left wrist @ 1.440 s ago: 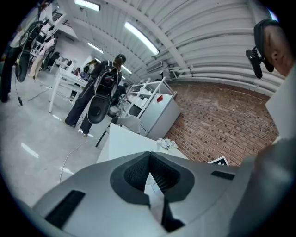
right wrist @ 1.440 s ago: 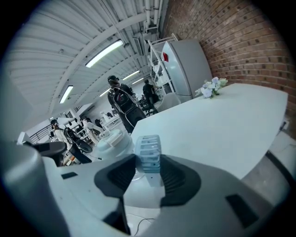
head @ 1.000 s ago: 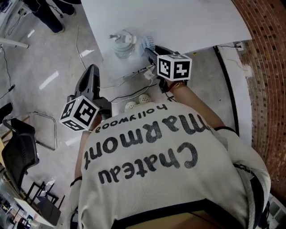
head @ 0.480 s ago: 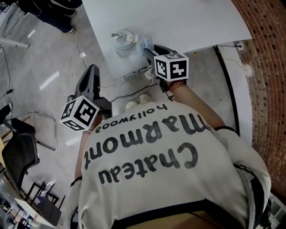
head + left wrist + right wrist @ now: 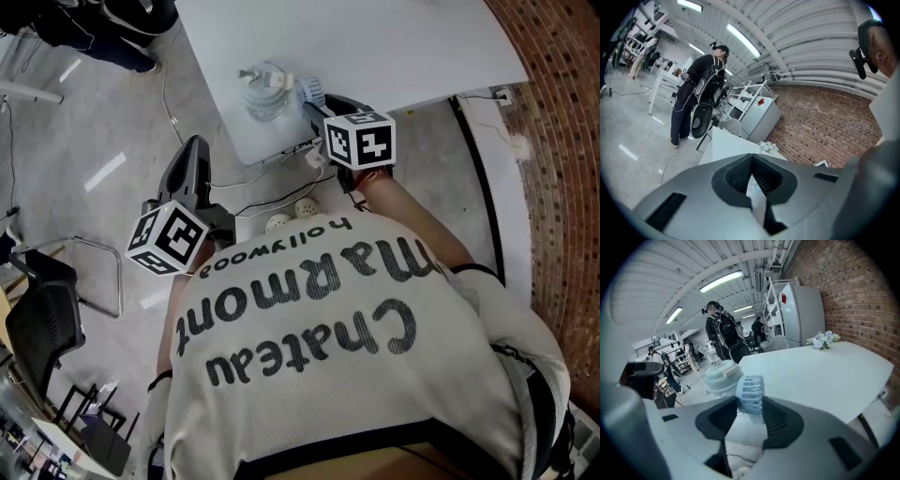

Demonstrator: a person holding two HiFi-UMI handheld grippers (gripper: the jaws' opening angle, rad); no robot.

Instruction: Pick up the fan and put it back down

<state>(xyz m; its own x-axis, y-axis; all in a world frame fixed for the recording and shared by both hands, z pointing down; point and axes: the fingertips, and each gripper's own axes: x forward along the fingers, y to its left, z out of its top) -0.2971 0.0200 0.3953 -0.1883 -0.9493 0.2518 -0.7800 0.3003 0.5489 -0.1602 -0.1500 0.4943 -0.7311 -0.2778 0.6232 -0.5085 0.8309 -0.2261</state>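
Between the right tongs, the blue fan is pinched by its round cage near the worktop edge — likely for an easy lift — while the left tongs hang clenched, empty.

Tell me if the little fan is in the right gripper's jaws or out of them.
In. The right gripper view shows the fan wedged in the right gripper, its ribbed cage touching both jaw tips.
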